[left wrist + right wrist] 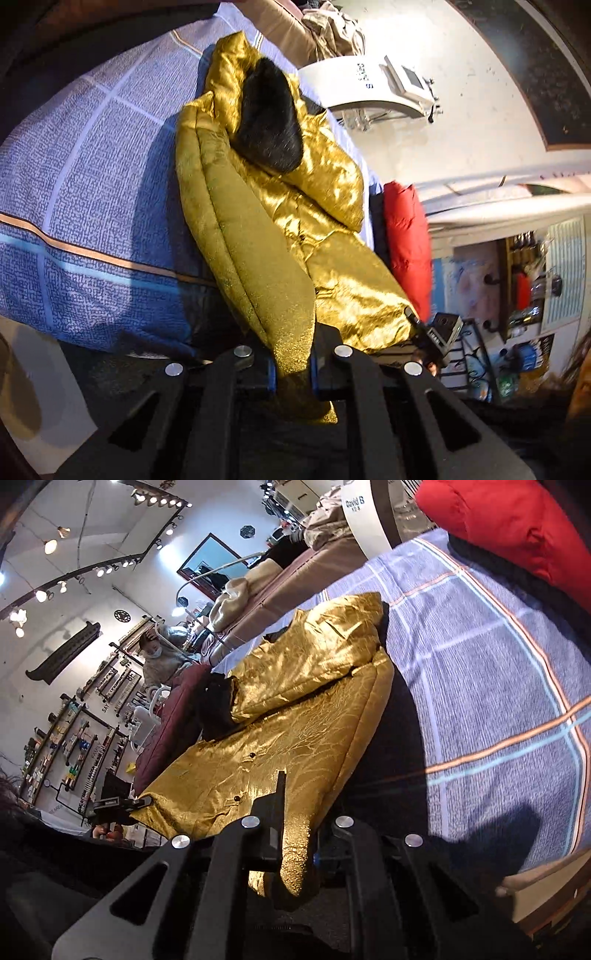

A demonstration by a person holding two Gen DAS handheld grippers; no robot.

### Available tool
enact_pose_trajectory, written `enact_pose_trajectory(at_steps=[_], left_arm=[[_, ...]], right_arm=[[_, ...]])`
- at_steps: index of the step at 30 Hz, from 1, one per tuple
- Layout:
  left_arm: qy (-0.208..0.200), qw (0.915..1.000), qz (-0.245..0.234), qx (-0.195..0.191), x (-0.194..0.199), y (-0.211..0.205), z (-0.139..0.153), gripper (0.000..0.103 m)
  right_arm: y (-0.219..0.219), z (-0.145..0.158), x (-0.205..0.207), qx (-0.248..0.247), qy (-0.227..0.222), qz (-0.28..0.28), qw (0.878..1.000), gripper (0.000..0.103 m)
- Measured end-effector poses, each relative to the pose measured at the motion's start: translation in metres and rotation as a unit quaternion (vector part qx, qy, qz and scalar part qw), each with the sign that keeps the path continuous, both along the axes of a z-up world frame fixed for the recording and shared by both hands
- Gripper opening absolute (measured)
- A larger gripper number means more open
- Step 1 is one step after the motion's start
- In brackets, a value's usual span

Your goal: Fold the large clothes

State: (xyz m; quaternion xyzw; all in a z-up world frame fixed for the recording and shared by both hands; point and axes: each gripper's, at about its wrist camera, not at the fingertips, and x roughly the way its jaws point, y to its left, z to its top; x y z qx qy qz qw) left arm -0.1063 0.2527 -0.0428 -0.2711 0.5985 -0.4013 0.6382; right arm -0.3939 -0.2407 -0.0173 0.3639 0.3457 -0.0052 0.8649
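gold jacket (266,221): shiny, crumpled, black fur collar | left gripper (293,373), right gripper (299,849): fingers pinching its hem | right view only: snap buttons (252,755) ahead

White walls (33,635) carry shelves of bottles (70,753), a framed mirror (218,559) and rows of ceiling spotlights (110,566); the bed has a blue checked sheet (498,686).

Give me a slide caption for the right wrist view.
Right gripper shut on the gold jacket's hem over a blue plaid bedspread.
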Motion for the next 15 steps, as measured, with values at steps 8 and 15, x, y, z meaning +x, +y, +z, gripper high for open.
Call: enact_pose_trajectory(at_steps=[8, 15], left_arm=[[0.083, 0.9961, 0.027, 0.0, -0.044, 0.033, -0.007, 0.011], [0.165, 0.9806, 0.1, -0.036, -0.059, 0.064, -0.017, 0.011]], right_arm=[[0.023, 0.017, -0.017, -0.014, 0.037, 0.036, 0.999, 0.01], [0.014, 0.03, -0.036, 0.007, 0.046, 0.017, 0.999, 0.01]])
